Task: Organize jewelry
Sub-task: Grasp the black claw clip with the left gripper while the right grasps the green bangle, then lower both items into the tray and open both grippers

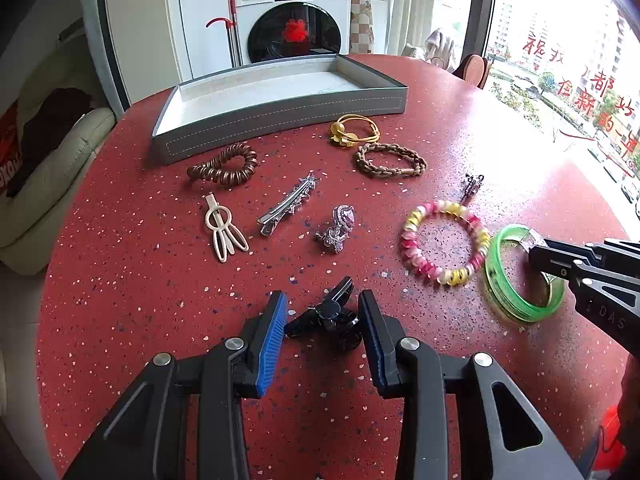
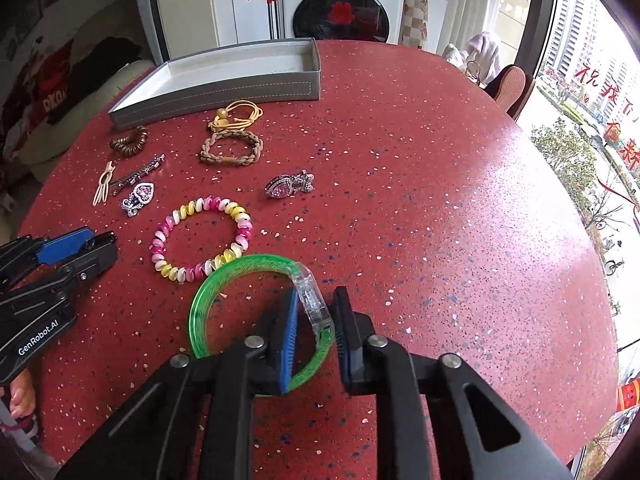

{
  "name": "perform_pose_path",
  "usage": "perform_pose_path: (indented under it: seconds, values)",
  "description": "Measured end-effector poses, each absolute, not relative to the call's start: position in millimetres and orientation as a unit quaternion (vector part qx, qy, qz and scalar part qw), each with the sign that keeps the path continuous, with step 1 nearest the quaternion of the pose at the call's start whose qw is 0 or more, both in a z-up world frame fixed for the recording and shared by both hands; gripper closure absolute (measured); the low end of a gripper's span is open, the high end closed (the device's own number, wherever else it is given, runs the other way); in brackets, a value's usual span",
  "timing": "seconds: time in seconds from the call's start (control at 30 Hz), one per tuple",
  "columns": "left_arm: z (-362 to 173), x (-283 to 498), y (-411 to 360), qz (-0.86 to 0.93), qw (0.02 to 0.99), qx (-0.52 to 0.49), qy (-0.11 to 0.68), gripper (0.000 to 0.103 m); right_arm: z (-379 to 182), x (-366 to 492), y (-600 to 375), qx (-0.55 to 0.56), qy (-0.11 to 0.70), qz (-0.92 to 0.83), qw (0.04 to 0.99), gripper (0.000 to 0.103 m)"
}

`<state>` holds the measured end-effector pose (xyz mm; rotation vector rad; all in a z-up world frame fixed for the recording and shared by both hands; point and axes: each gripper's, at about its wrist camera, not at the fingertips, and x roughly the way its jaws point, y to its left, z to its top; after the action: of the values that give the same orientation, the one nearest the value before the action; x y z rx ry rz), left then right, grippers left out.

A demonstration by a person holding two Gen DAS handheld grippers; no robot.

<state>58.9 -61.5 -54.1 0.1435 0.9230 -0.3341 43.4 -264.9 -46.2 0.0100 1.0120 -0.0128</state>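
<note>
My left gripper (image 1: 323,318) is open, its blue pads on either side of a black hair clip (image 1: 328,316) lying on the red table. My right gripper (image 2: 316,320) is open around the clear clasp part of a green bangle (image 2: 224,280), one finger inside the ring and one outside; the bangle (image 1: 504,296) rests on the table. A pink and yellow bead bracelet (image 2: 200,236) lies just beyond it. The grey tray (image 1: 280,120) stands at the far side of the table with nothing in it.
Between grippers and tray lie a brown spiral hair tie (image 1: 224,166), a cream clip (image 1: 222,226), a silver barrette (image 1: 288,204), a jewelled brooch (image 1: 338,228), a braided bracelet (image 1: 390,160), a yellow cord tie (image 1: 354,130) and a second jewelled clip (image 2: 290,184). The table edge curves right.
</note>
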Motion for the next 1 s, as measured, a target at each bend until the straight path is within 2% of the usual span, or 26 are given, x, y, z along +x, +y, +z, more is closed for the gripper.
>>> perform_pose_path:
  seconds: [0.23, 0.5, 0.77, 1.0]
  values:
    - [-29.5, 63.3, -46.0, -0.162, 0.886, 0.041, 0.433, 0.048, -36.4, 46.7, -274.8, 0.053, 0.479, 0.012, 0.876, 0.092]
    - [20.9, 107.7, -31.7, -0.154, 0.896, 0.009, 0.417, 0.048, 4.0, 89.0, -282.1, 0.093, 0.457, 0.042, 0.884, 0.092]
    - [59.2, 196.7, -21.3, -0.122, 0.912, 0.012, 0.392, 0.048, 49.2, 180.1, -267.5, 0.085, 0.437, 0.073, 0.892, 0.092]
    - [42.0, 290.7, -20.1, -0.098, 0.907, -0.001, 0.409, 0.048, 48.1, 277.7, -247.7, 0.061, 0.450, 0.066, 0.888, 0.092]
